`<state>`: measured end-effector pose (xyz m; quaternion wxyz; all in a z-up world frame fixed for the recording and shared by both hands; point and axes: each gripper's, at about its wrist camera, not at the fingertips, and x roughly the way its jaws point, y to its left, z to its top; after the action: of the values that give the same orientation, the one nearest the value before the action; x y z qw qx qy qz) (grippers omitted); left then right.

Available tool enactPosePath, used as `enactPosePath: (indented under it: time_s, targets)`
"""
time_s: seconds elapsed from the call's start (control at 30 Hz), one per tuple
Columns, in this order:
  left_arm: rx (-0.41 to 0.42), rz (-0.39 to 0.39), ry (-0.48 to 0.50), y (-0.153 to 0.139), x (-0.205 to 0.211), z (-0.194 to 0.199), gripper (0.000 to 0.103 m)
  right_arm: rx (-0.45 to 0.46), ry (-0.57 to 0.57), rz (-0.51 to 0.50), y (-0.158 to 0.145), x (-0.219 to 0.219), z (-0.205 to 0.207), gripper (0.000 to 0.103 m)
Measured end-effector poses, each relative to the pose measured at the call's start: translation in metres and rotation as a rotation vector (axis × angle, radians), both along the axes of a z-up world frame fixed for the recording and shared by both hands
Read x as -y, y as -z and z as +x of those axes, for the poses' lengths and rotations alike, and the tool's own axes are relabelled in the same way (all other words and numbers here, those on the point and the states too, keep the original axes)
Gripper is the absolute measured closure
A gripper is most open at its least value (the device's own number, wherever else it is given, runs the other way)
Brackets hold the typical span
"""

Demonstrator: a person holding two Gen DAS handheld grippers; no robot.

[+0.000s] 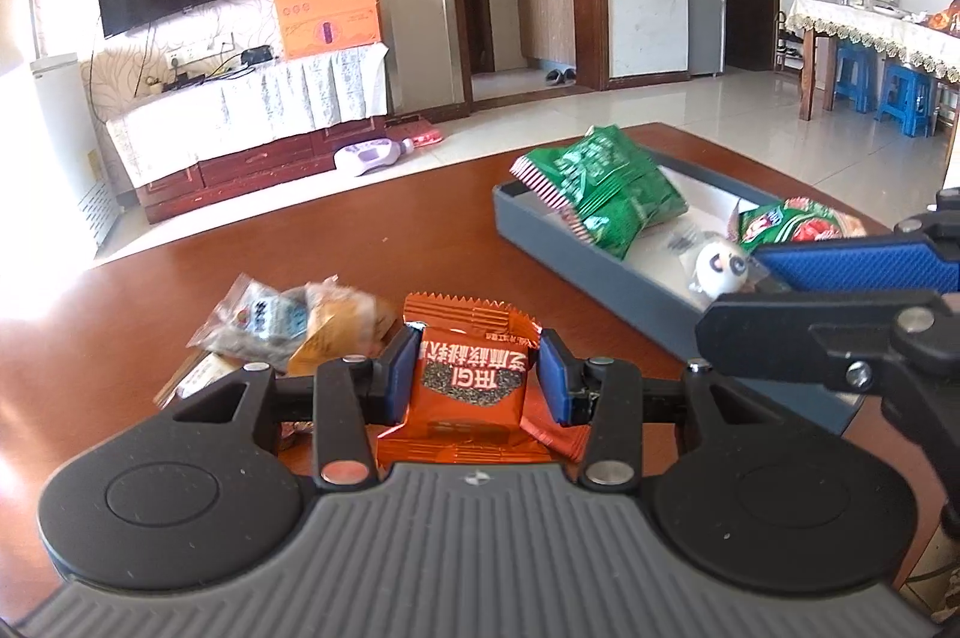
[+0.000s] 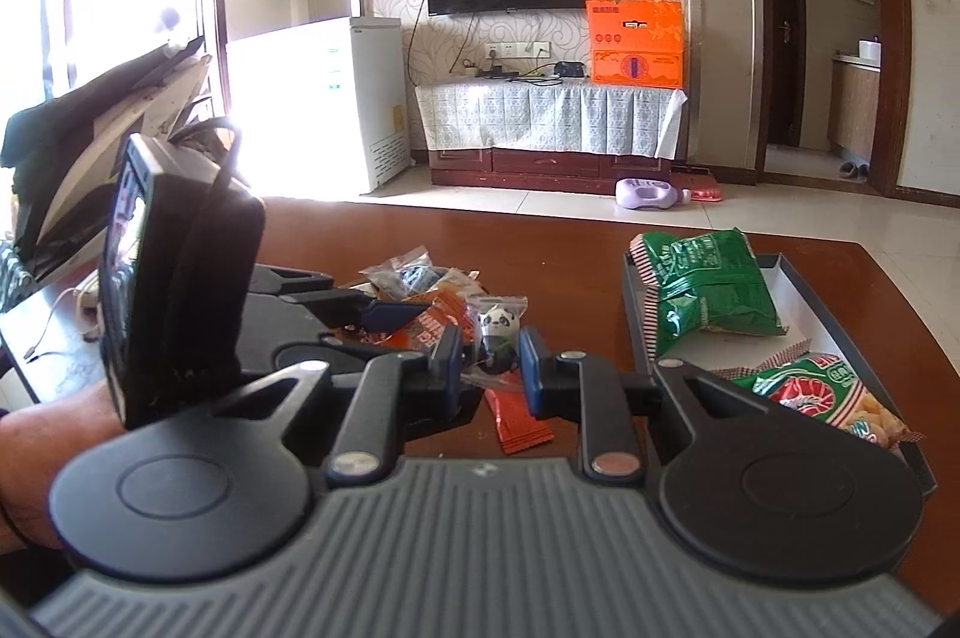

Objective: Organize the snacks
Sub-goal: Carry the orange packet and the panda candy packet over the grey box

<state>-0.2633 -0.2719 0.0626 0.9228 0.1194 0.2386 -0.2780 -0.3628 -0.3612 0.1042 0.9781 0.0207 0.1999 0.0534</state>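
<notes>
My left gripper (image 1: 477,368) is shut on an orange snack packet (image 1: 468,392), its blue pads pressing both sides, above the red-brown table (image 1: 372,230). My right gripper (image 2: 489,359) is shut on a small clear bag with a panda sweet (image 2: 499,323). In the left wrist view the panda bag (image 1: 723,269) hangs at the right gripper (image 1: 741,281), in front of the grey tray (image 1: 576,254). The tray (image 2: 636,314) holds a green bag (image 2: 702,284) and a green-and-red bag (image 2: 828,392). The left gripper (image 2: 396,326) with the orange packet (image 2: 429,329) sits just left of the right one.
A pile of loose snack bags (image 1: 288,332) lies on the table left of my left gripper, seen also as the pile (image 2: 414,278). Another orange wrapper (image 2: 516,422) lies under the right gripper. A person's hand (image 2: 48,458) holds the left gripper. The table's far edge meets tiled floor.
</notes>
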Motion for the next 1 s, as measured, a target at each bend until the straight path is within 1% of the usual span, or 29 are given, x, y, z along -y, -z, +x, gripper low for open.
enactPosePath:
  time_s: [0.33, 0.53, 0.77, 0.87, 1.0]
  targets:
    - [0.016, -0.03, 0.021, -0.008, 0.028, 0.002, 0.055, 0.021, 0.051, 0.004, -0.002, 0.023, -0.007, 0.079]
    - [0.022, -0.037, 0.036, -0.008, 0.049, 0.001, 0.055, 0.036, 0.095, -0.014, -0.003, 0.034, -0.007, 0.079]
    - [0.011, -0.039, 0.068, -0.004, 0.074, 0.006, 0.054, 0.047, 0.151, -0.046, -0.003, 0.054, 0.006, 0.079]
    - [0.02, -0.03, 0.088, -0.003, 0.086, 0.007, 0.054, 0.052, 0.185, -0.048, -0.004, 0.067, 0.014, 0.079]
    - [0.029, -0.036, 0.117, -0.003, 0.1, 0.008, 0.054, 0.044, 0.216, -0.056, -0.002, 0.082, 0.029, 0.079]
